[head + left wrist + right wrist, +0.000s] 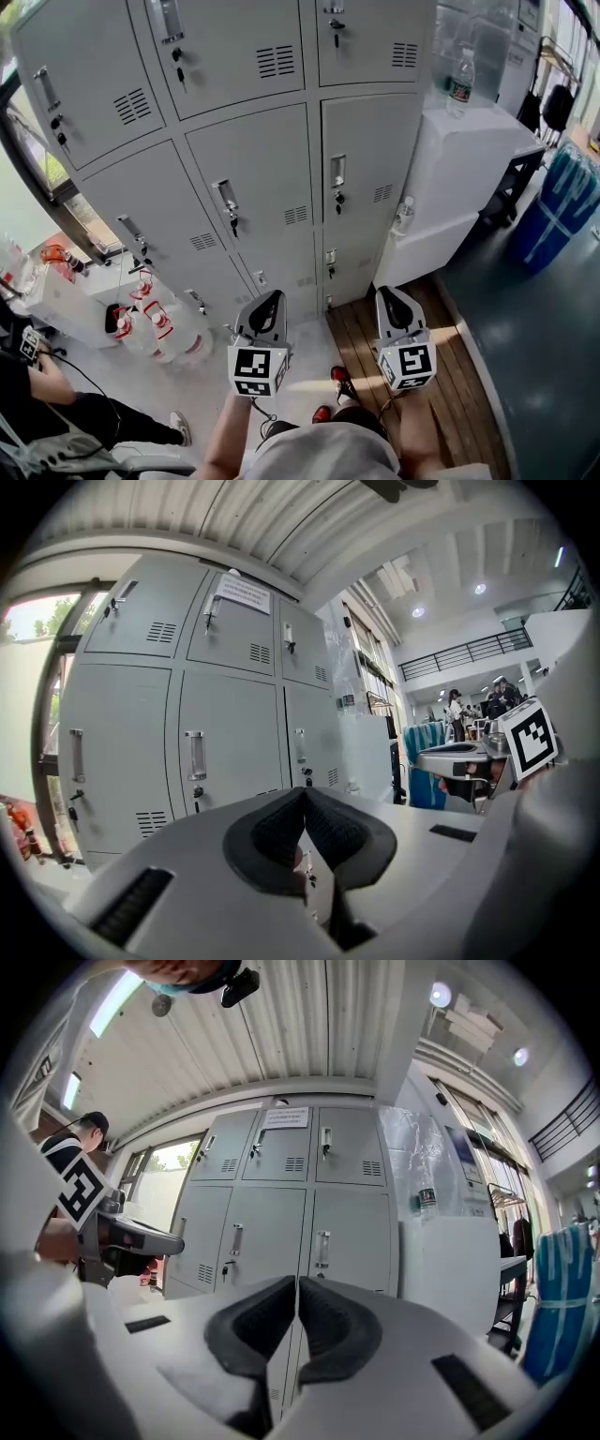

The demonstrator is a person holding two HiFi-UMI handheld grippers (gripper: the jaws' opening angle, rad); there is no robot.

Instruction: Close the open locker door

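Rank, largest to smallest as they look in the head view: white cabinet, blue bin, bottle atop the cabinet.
1. white cabinet
2. blue bin
3. bottle
Bin partly cut off at frame edge.

Paper notice [242,593] on the lockers [225,752], print illegibly small.

Workplace locker area: grey metal lockers [253,178], mezzanine railing [459,653], corrugated ceiling [281,1026].

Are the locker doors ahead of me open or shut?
Shut: every locker door in view lies flush with the cabinet front; none swings out.
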